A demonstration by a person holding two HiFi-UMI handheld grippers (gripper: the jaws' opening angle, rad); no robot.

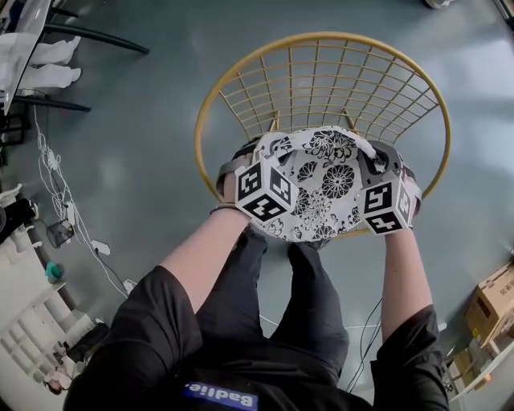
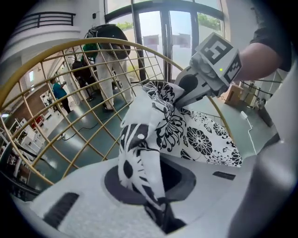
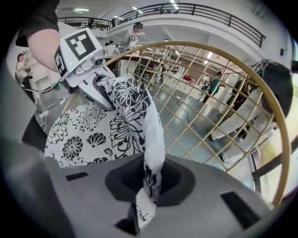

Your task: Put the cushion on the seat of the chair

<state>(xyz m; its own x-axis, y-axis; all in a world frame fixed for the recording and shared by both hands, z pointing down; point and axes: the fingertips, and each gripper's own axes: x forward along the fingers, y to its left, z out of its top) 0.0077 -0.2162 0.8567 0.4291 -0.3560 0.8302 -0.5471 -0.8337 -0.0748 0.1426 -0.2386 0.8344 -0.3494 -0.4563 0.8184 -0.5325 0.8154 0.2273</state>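
Inside both hand-held grippers' (image 1: 250, 154) (image 1: 382, 157) jaws, cushion (image 1: 321, 181)

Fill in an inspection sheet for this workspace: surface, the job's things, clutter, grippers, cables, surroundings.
Surface: grey-green floor; no table seen.
Job's things: black-and-white floral cushion held over the gold wire chair; the seat is hidden beneath it, so contact cannot be told.
Clutter: cardboard boxes at the right edge.
Grippers: left gripper shut on one edge of the cushion; right gripper shut on the opposite edge.
Cables: white cable along the floor at left; dark cable at lower right.
Surroundings: glass doors, balcony railing, people standing beyond the chair.
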